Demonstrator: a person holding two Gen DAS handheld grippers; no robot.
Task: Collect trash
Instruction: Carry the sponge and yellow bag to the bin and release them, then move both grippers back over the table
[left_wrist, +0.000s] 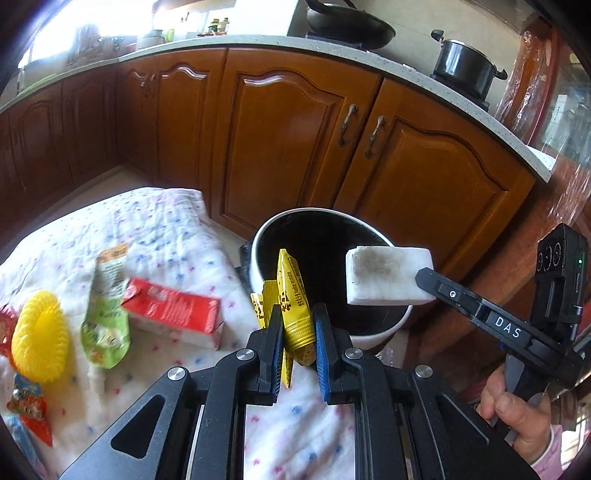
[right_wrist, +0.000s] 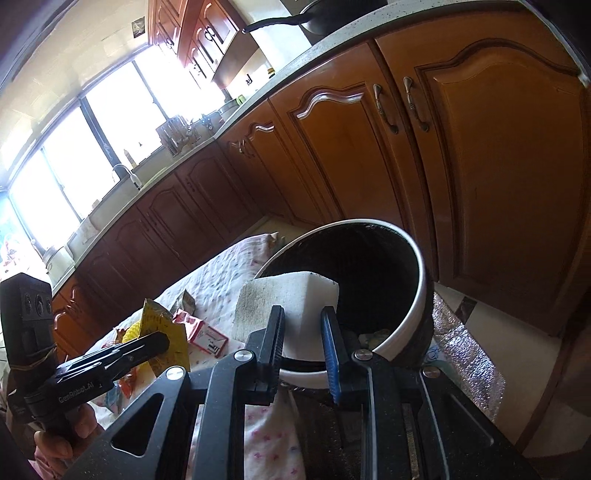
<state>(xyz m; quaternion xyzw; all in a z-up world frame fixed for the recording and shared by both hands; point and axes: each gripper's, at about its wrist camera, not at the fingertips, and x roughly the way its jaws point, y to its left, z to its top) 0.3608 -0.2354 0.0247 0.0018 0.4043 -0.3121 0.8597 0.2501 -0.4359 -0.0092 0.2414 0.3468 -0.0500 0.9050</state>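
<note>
My left gripper (left_wrist: 297, 325) is shut on a yellow sachet wrapper (left_wrist: 291, 295), held at the near rim of the white trash bin (left_wrist: 258, 240) with a black liner. My right gripper (right_wrist: 303, 321) is shut on a dirty white sponge block (right_wrist: 291, 295); in the left wrist view the sponge (left_wrist: 388, 275) hangs over the bin's right rim. The bin also shows in the right wrist view (right_wrist: 419, 280). The left gripper (right_wrist: 162, 341) with the yellow wrapper (right_wrist: 166, 325) shows at lower left there.
On the white dotted cloth (left_wrist: 166, 229) lie a red carton (left_wrist: 173, 314), a green pouch (left_wrist: 105, 325), a yellow ridged ring (left_wrist: 38, 336) and red snack wrappers (left_wrist: 29, 410). Wooden cabinets (left_wrist: 280, 140) stand behind the bin, with pots on the counter.
</note>
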